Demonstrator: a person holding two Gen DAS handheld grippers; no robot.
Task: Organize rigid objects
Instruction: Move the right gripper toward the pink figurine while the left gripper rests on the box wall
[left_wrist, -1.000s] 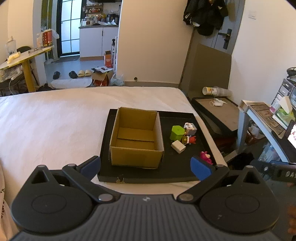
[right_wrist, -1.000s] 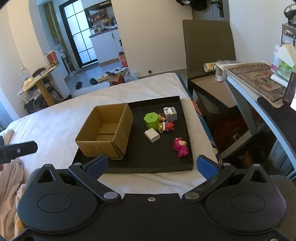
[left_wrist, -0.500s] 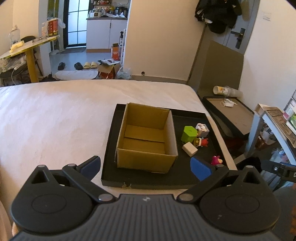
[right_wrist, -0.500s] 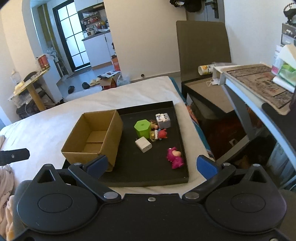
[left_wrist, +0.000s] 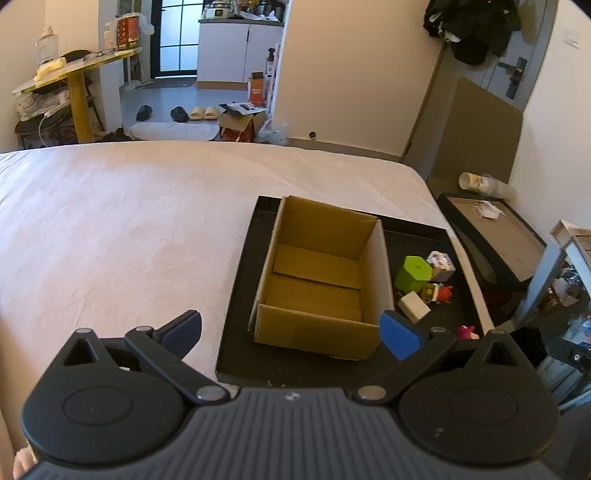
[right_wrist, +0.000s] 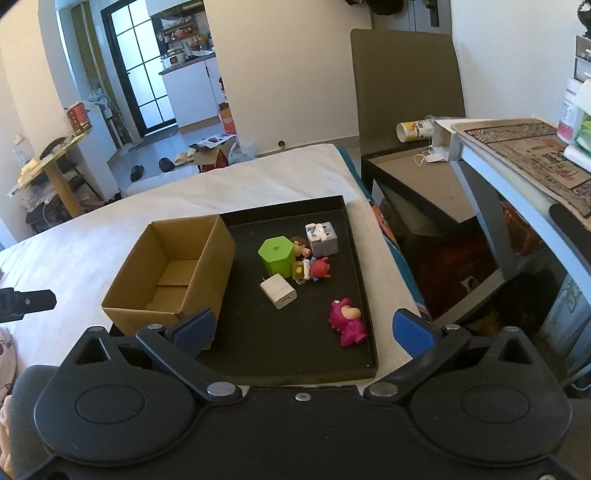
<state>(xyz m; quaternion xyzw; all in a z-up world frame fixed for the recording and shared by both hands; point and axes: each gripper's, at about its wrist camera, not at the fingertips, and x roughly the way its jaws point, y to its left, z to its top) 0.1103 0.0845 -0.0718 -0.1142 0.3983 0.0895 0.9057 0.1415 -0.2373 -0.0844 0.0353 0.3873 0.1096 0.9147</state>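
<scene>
Right gripper (right_wrist: 303, 330) spread wide above tray (right_wrist: 364, 280) rim

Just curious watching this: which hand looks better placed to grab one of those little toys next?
Probably the right. The right gripper is open with the pink toy just ahead between its fingers; the left gripper faces the cardboard box instead.

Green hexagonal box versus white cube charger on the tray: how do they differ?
The green hexagonal box is taller and six-sided; the white cube charger is lower and squarish. The green box stands farther back, the charger nearer the right claw. Both sit loose on the black tray, outside the cardboard box.
</scene>
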